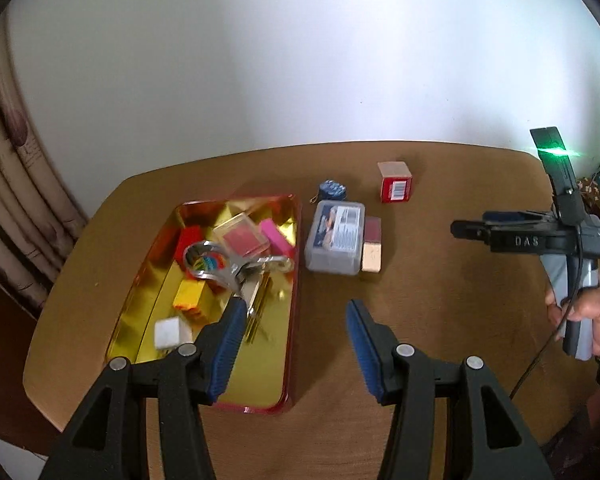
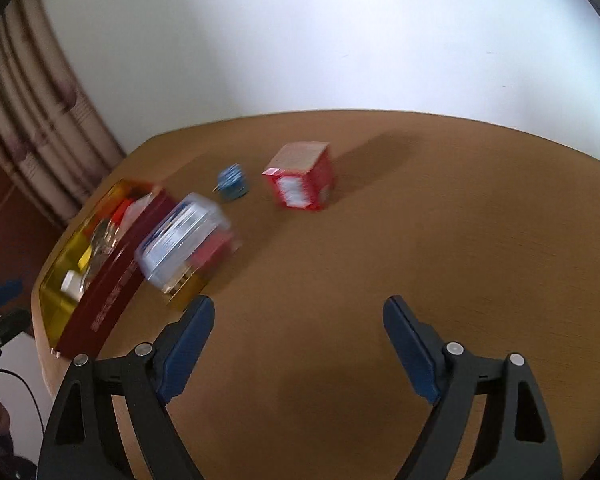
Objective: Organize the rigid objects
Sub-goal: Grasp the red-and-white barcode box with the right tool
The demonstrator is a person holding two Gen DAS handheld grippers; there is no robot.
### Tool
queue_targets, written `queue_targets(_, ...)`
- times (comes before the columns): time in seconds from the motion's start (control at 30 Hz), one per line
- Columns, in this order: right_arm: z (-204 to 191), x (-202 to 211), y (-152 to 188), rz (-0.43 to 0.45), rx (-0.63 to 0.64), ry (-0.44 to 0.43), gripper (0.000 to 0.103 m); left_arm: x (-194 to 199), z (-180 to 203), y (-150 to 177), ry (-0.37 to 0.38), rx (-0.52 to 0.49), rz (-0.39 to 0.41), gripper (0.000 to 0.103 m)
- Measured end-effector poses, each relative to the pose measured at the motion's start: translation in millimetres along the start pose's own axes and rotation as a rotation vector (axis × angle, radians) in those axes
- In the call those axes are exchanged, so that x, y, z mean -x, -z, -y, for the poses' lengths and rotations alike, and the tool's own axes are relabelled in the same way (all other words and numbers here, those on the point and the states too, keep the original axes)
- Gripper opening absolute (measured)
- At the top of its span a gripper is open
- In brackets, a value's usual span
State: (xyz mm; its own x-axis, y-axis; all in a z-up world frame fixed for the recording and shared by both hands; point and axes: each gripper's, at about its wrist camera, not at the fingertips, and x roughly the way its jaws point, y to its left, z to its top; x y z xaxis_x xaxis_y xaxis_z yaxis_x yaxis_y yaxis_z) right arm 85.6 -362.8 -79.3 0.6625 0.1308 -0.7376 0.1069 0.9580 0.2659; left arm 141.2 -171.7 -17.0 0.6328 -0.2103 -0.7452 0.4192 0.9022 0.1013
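A red tin with a gold inside (image 1: 288, 300) lies on the left of the brown table and holds small coloured blocks, a clear pink-lidded case (image 1: 242, 238) and a metal key ring with keys (image 1: 220, 268). My left gripper (image 1: 296, 328) is open and empty above the tin's right rim. Right of the tin lie a clear plastic box (image 1: 334, 236), a red and gold block (image 1: 372, 246), a small blue object (image 1: 332, 190) and a red cube box (image 1: 396, 182). My right gripper (image 2: 298, 320) is open and empty over bare table, near the plastic box (image 2: 184, 240) and short of the red cube box (image 2: 300, 180).
The brown table (image 1: 440, 320) has rounded edges, with a white wall behind and a curtain (image 1: 8, 184) at the left. The right hand-held gripper (image 1: 540, 236) shows at the right in the left wrist view. The right wrist view is motion-blurred.
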Motion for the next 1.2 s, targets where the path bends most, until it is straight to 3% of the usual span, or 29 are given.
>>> queue_targets(0.13,-7,-7,-34,0.051,0.092,0.029,0.091,-16,0,-13,0.09,0.077,-0.048,0.053)
queue_targets(0.23,-6,-21,-57,0.065,0.186,-0.001,0.099,-25,-5,-14,0.156,0.137,-0.087,0.053)
queue_targets(0.3,-5,-31,-68,0.071,0.258,0.025,0.099,-27,-4,-13,0.154,0.128,-0.095,0.053)
queue_targets(0.43,-3,-51,-86,0.043,0.374,-0.006,0.099,-30,2,-13,0.111,0.06,-0.109,0.053)
queue_targets(0.57,-4,-65,-98,0.012,0.454,-0.084,0.099,-35,6,-13,0.118,0.043,-0.127,0.053)
queue_targets(0.73,-20,-87,-102,-0.042,0.594,-0.099,0.098,-44,8,-14,0.123,0.044,-0.152,0.053)
queue_targets(0.77,-21,-90,-102,-0.047,0.606,-0.099,0.093,-46,8,-15,0.123,0.046,-0.156,0.053)
queue_targets(0.83,-23,-101,-100,-0.093,0.623,-0.111,0.05,-50,8,-14,0.124,0.059,-0.17,0.053)
queue_targets(0.97,-17,-107,-95,-0.138,0.593,-0.128,0.048,-53,7,-11,0.115,0.072,-0.176,0.053)
queue_targets(1.2,12,-41,-54,-0.01,0.4,-0.126,0.049,-54,5,-16,0.112,0.056,-0.189,0.053)
